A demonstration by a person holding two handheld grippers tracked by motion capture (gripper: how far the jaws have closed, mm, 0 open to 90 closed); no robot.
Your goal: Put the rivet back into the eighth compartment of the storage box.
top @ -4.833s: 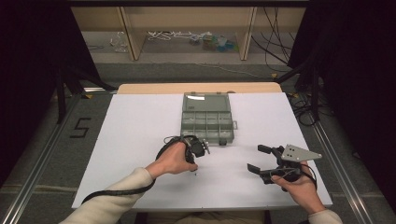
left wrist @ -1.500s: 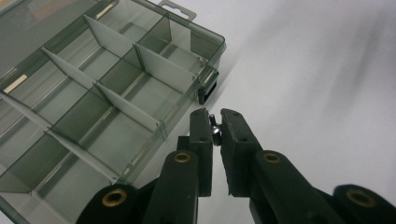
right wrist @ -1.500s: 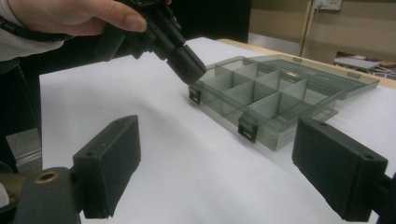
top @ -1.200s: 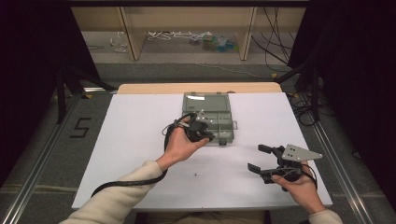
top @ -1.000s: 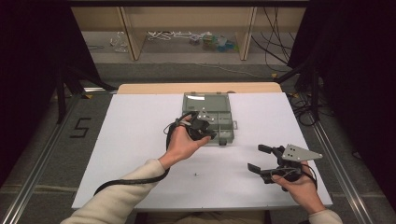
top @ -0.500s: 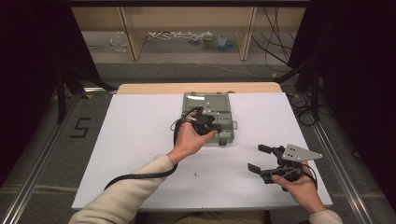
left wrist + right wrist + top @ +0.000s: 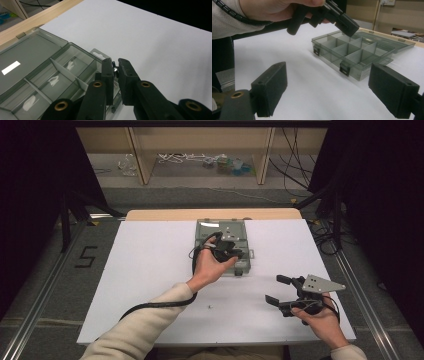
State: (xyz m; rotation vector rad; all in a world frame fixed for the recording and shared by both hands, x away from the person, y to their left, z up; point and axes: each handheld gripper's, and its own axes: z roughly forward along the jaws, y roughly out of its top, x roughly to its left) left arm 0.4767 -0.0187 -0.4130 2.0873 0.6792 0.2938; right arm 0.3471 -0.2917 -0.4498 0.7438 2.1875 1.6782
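White table [image 7: 140, 270] with a wooden far edge, dark room around — left gripper [image 7: 114, 68] pinches a screw [image 7: 114, 70] over the open box [image 7: 240, 232]; right gripper [image 7: 282, 292] gapes, empty.

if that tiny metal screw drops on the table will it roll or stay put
The small shiny metal screw, pinched in the left tongs, looks light and rounded, so it would probably bounce and roll on the smooth white table. Inside the clear grey compartment box, dividers likely stop it.

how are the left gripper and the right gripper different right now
The left gripper is shut on a small screw; the right gripper is open with nothing between its jaws. The left gripper hangs above the open compartment box; the right gripper sits apart from the box, low over the white table. Both have black jaws and each is in a hand.
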